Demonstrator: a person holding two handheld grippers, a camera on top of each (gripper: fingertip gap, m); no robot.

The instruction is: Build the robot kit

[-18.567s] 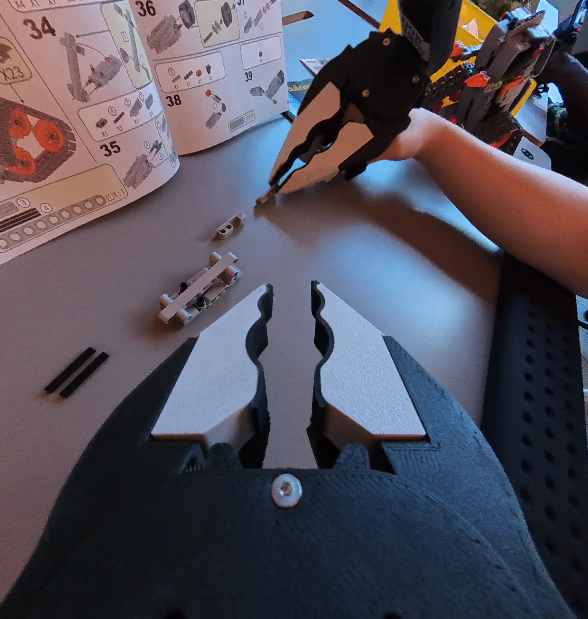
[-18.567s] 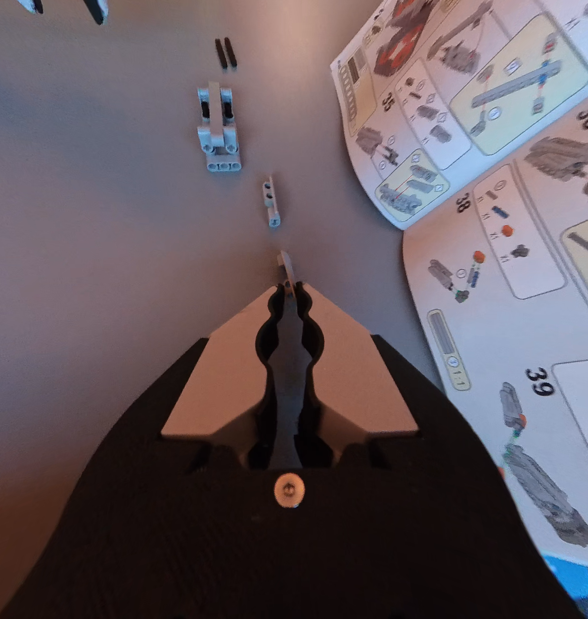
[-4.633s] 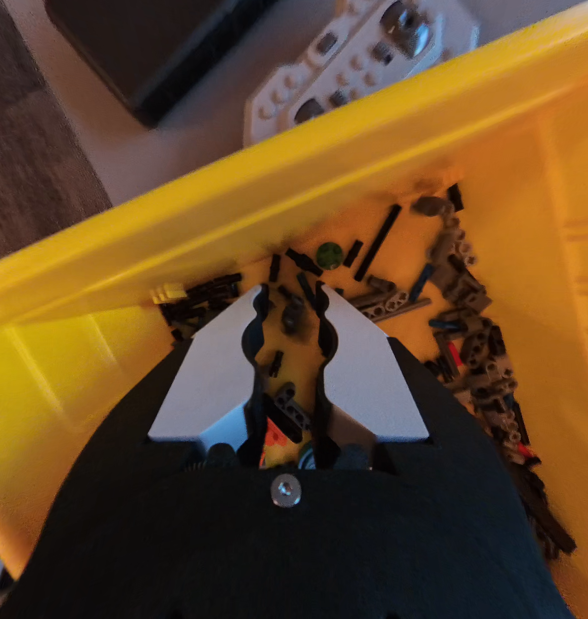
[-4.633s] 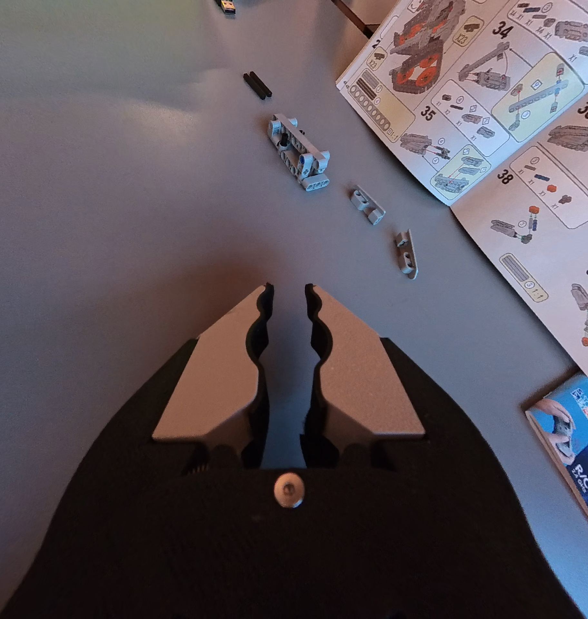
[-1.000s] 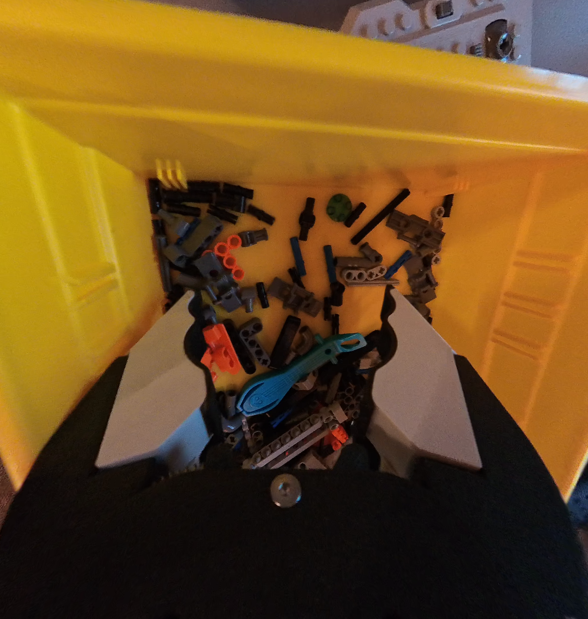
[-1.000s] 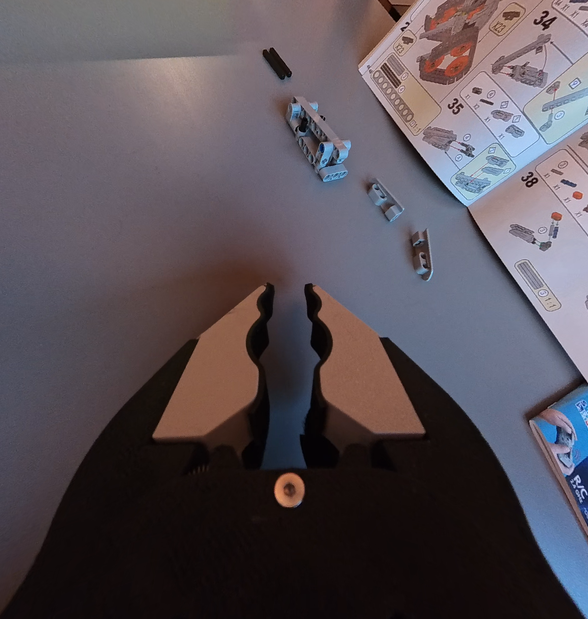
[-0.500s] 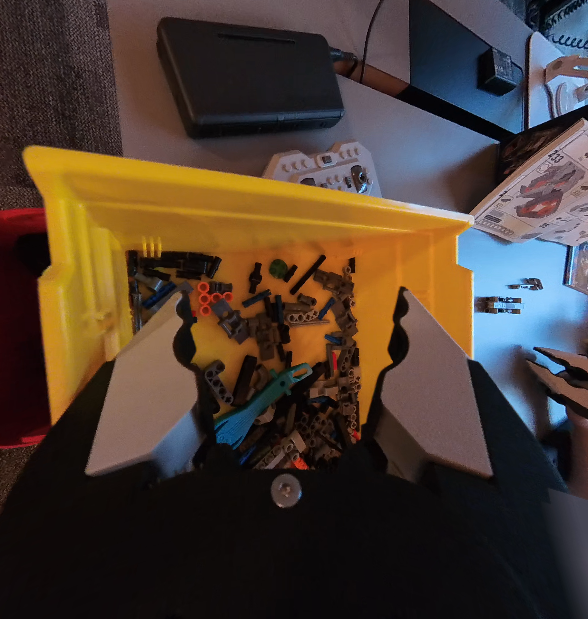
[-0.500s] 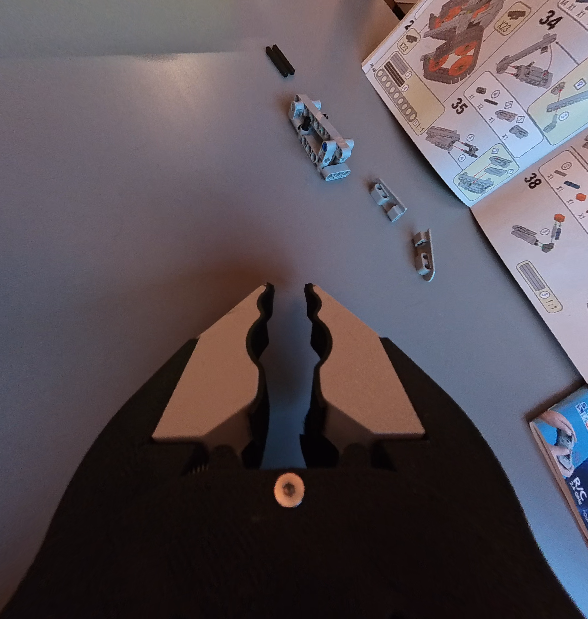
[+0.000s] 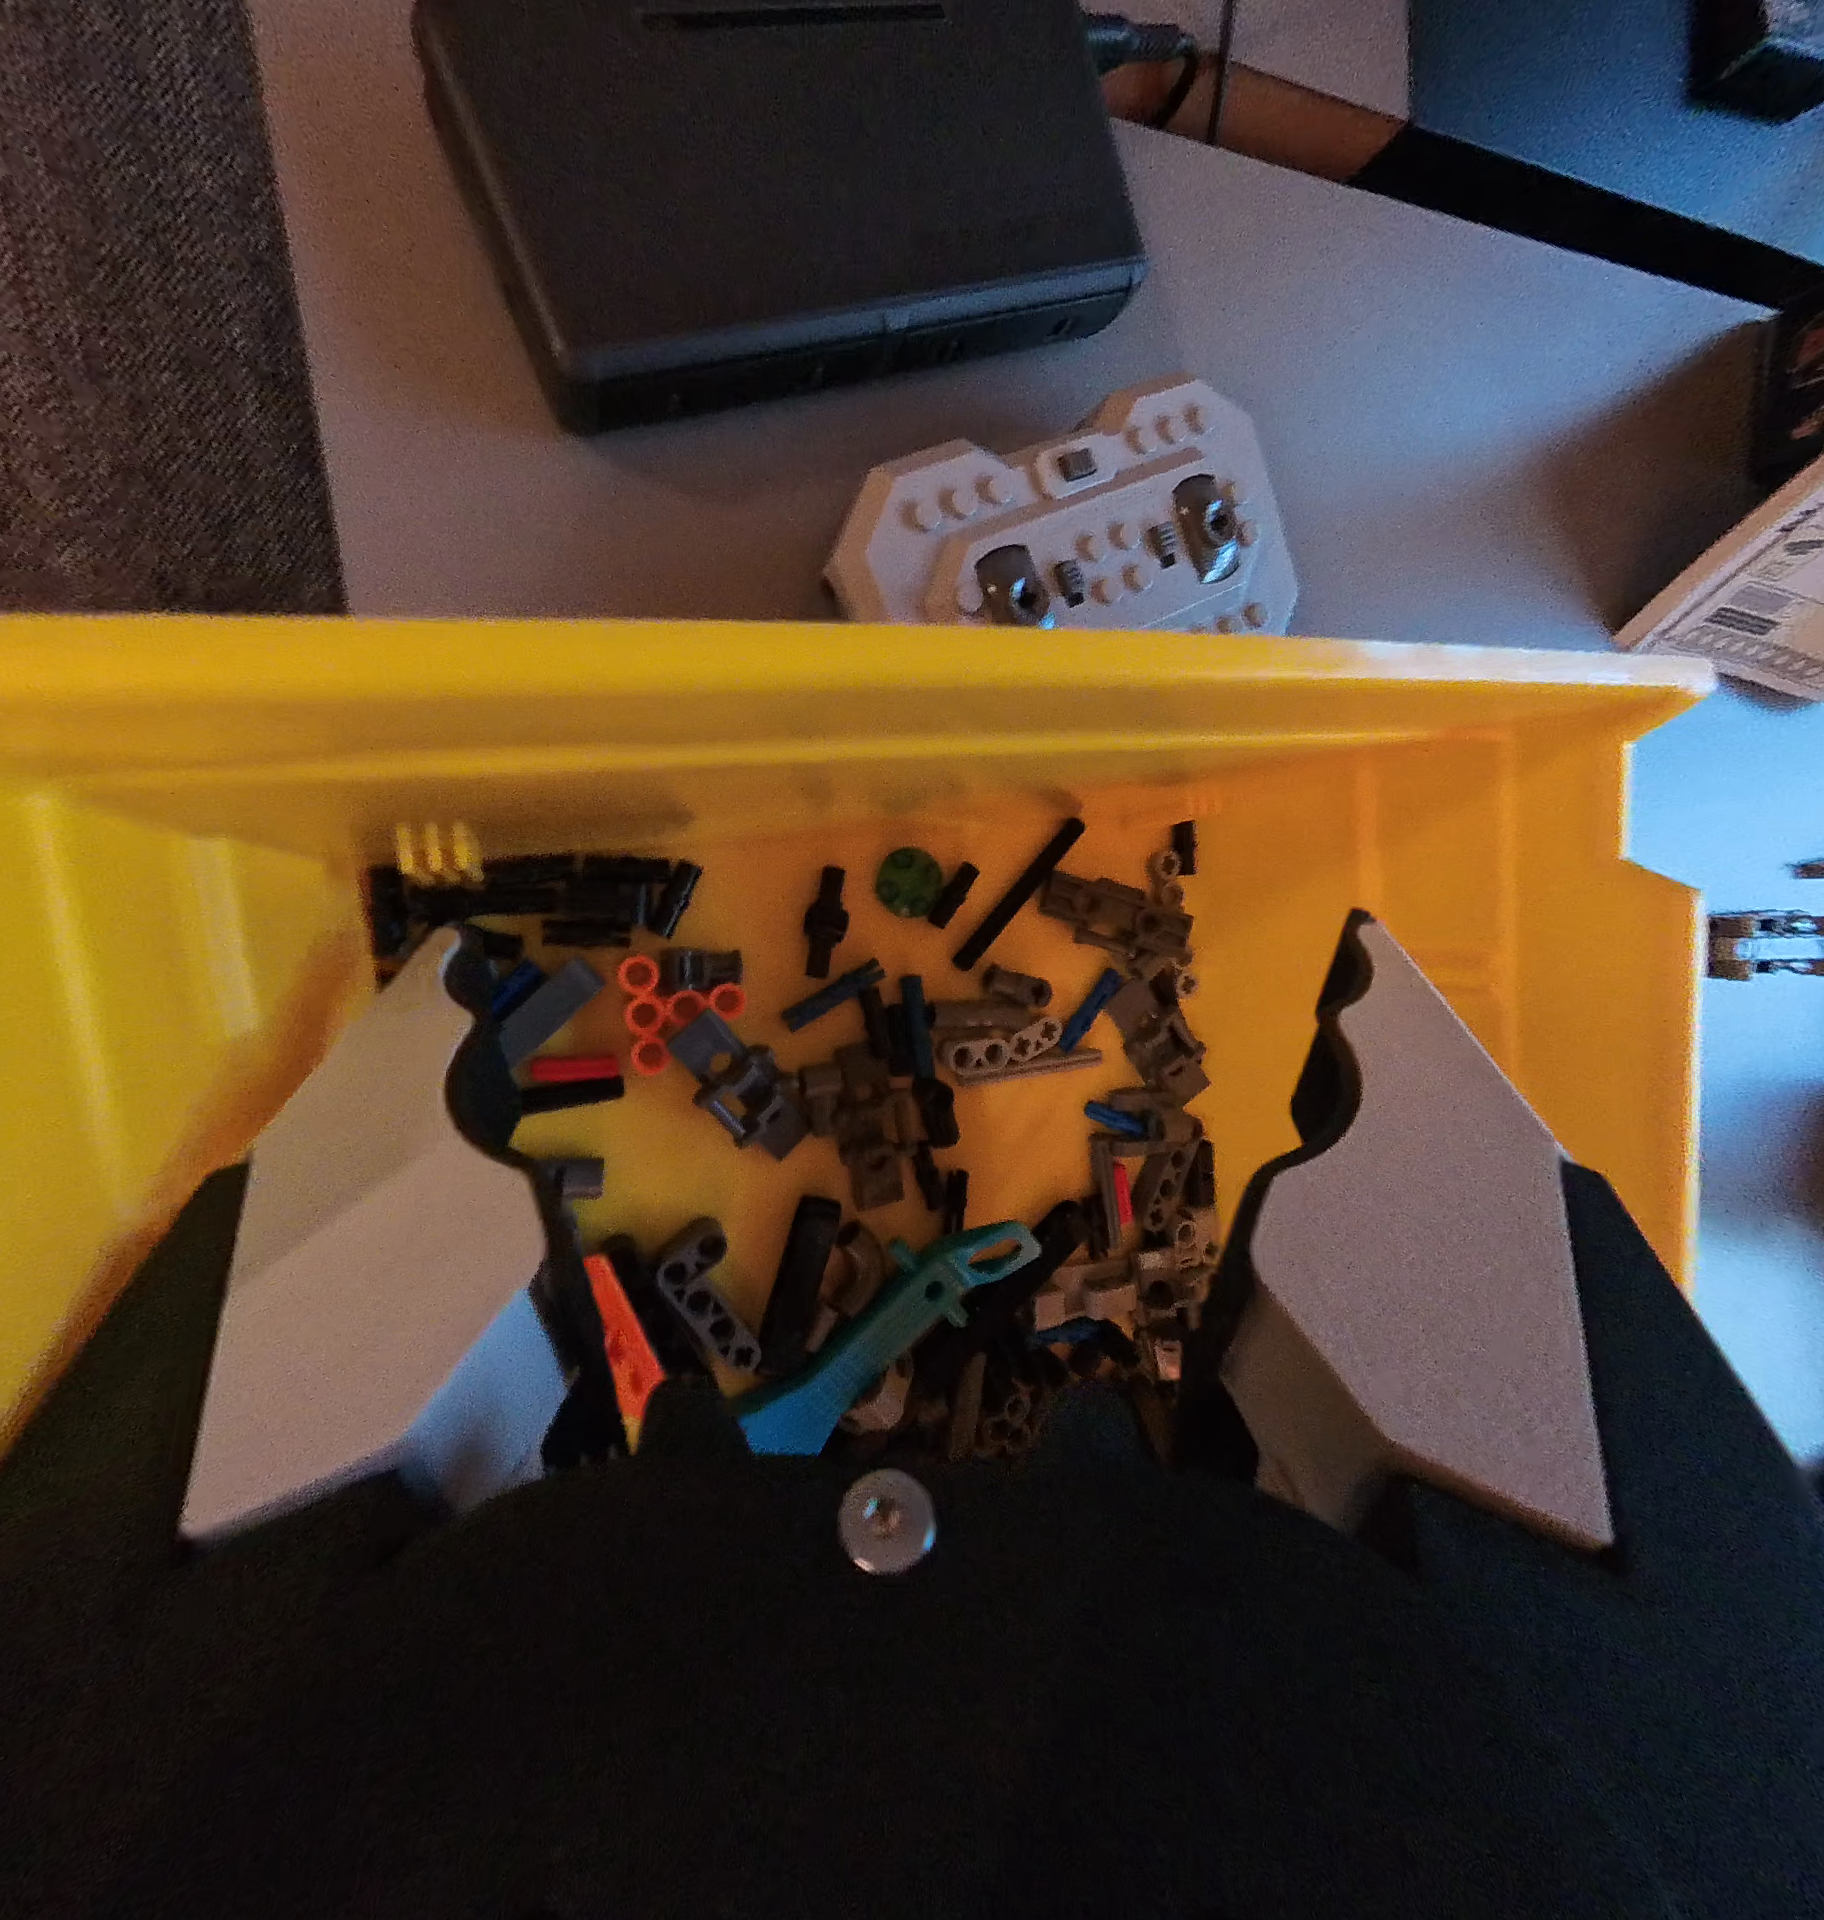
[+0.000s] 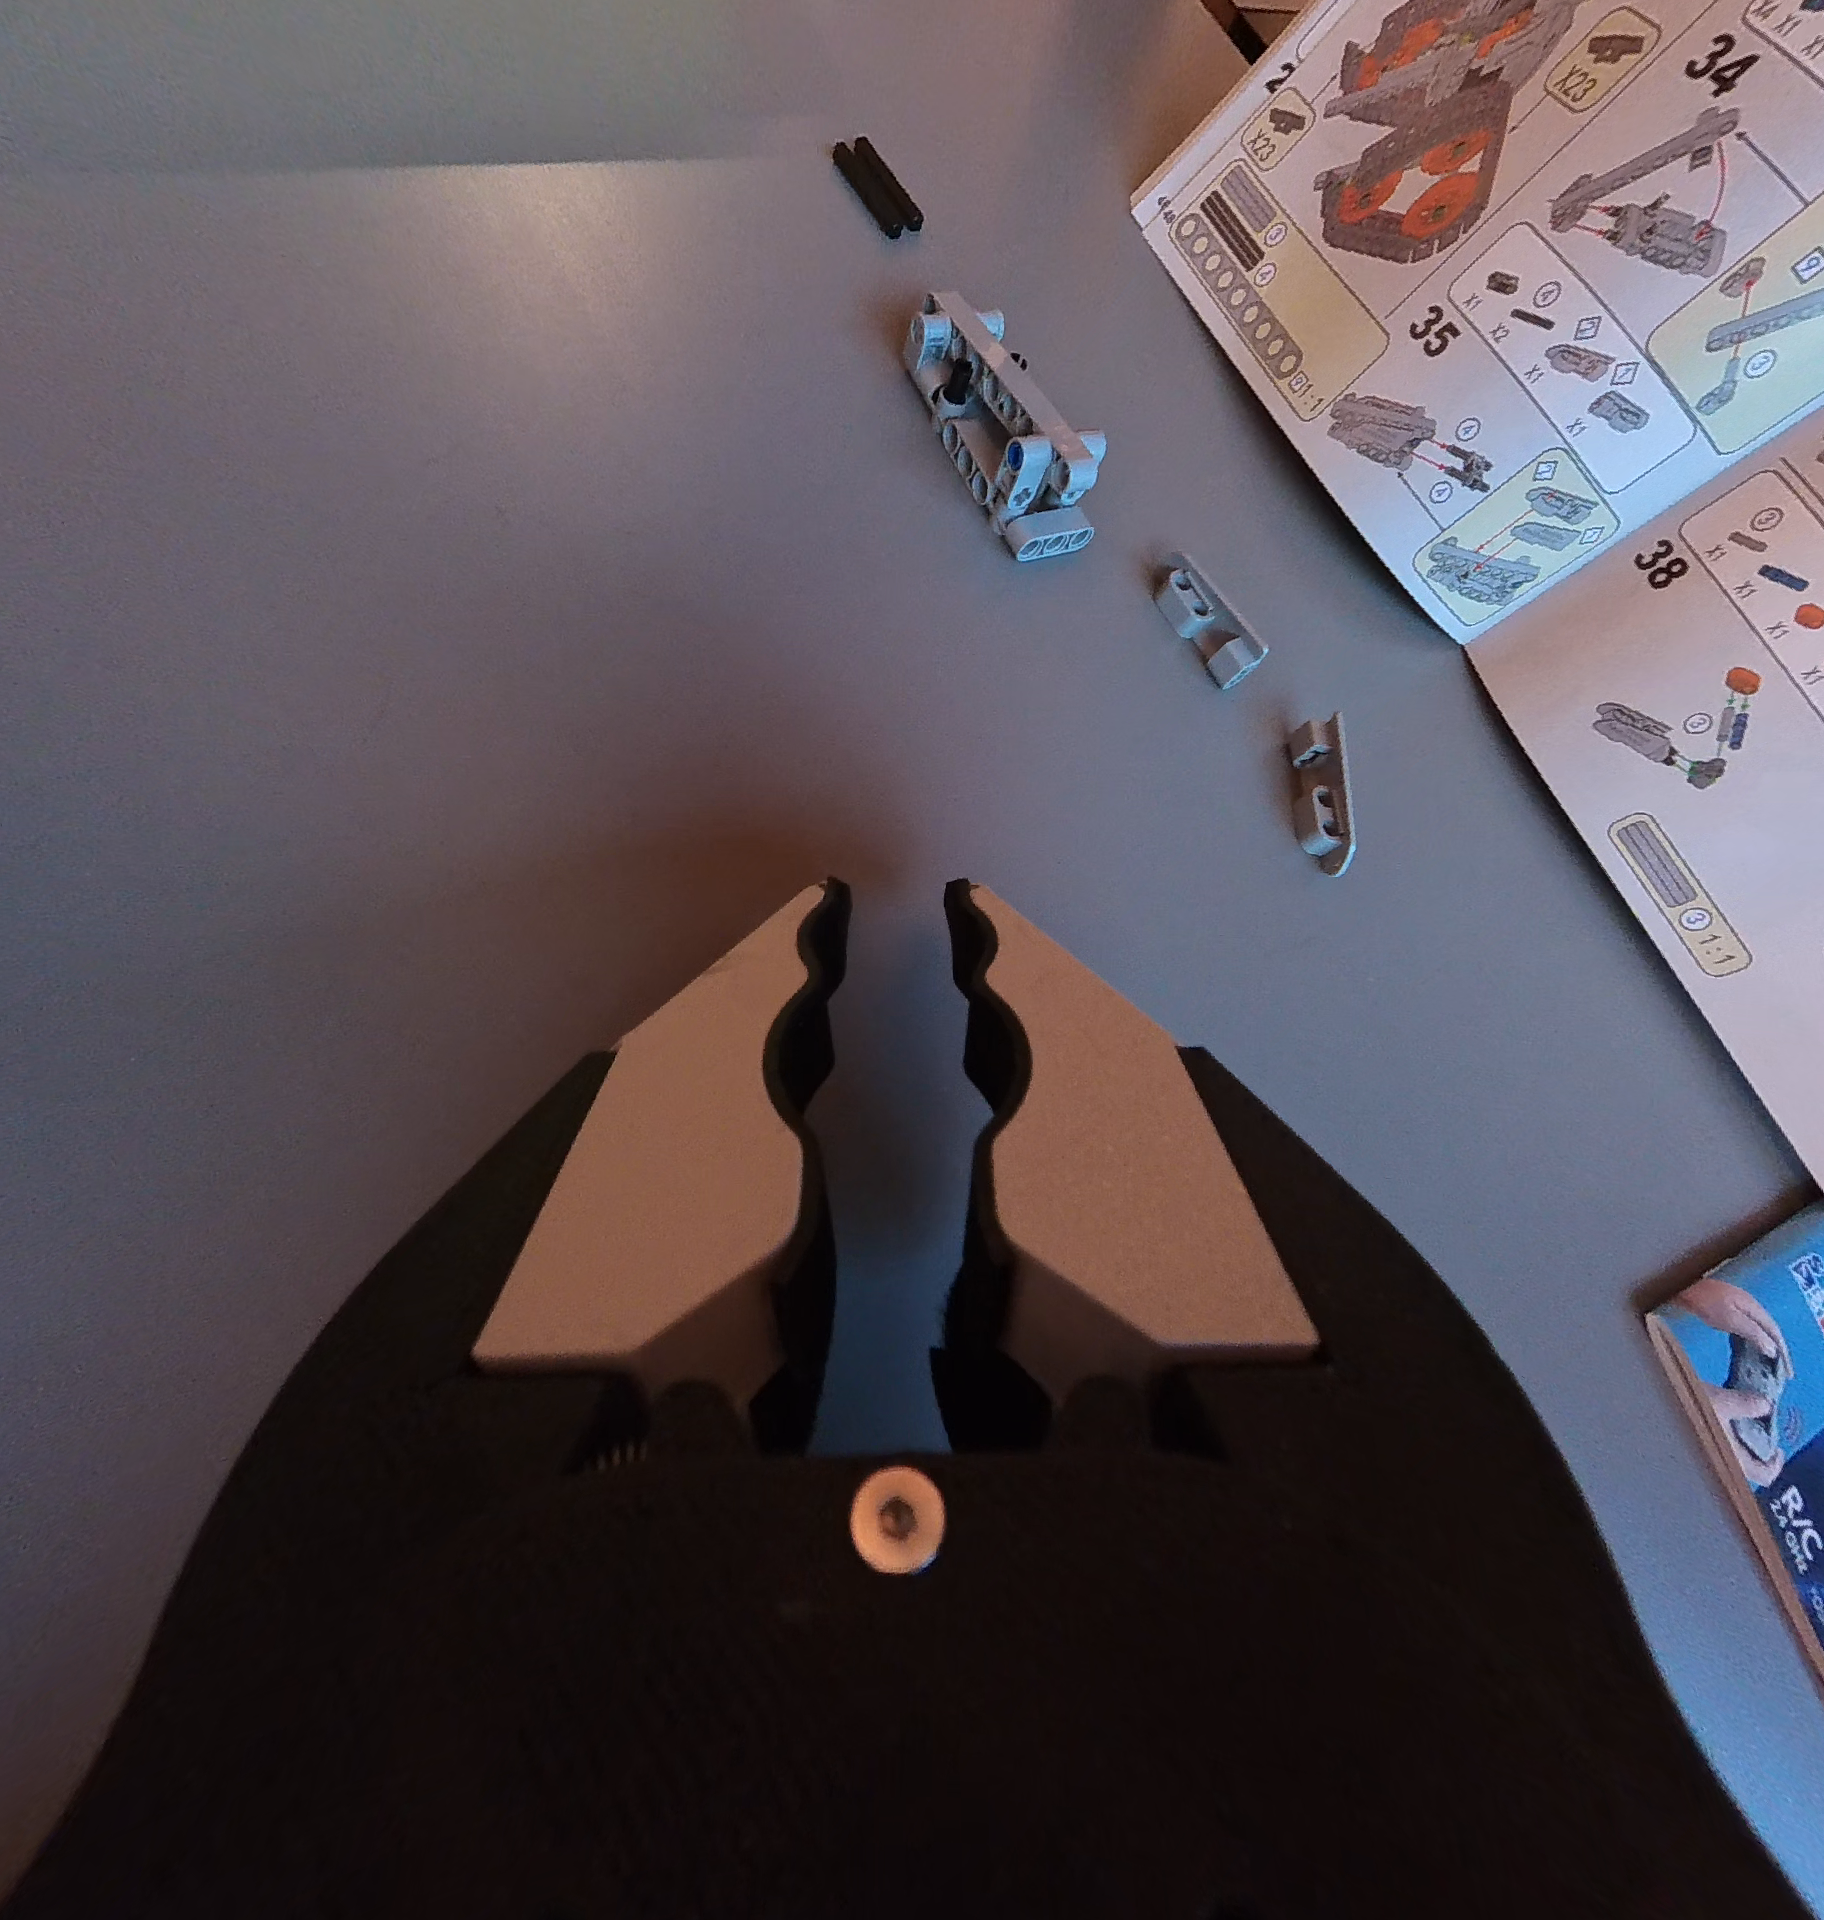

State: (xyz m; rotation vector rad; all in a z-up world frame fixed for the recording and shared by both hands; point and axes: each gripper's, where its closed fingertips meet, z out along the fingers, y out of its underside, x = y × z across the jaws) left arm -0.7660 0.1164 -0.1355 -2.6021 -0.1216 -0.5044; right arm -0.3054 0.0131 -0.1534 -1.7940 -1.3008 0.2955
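— Left claw (image 9: 903,940)?
— Spread wide, holding nothing, poised over a yellow bin (image 9: 783,696) of loose building-toy pieces. Teal lever tool (image 9: 887,1320) low between the fingers, orange ring cluster (image 9: 669,1013) nearer the left finger, green round piece (image 9: 910,878) and long black axle (image 9: 1017,894) toward the far wall.
— Beyond the bin?
— White toy controller (image 9: 1069,520) on the table (image 9: 1407,343), then a black flat box (image 9: 773,177) (cable at its far corner).
— Right claw (image 10: 895,888)?
— Parted by a narrow gap, empty, hovering over bare grey table (image 10: 368,623). Nearest: a small grey angled piece (image 10: 1323,795) ahead and to the right, apart from the tips.
— Further on?
— Grey connector (image 10: 1209,618), then a grey beam assembly (image 10: 1001,426), then two black axles (image 10: 877,187) lying side by side. Open instruction booklet (image 10: 1614,364) along the right edge, blue-covered booklet (image 10: 1781,1455) nearer (only partly in view).
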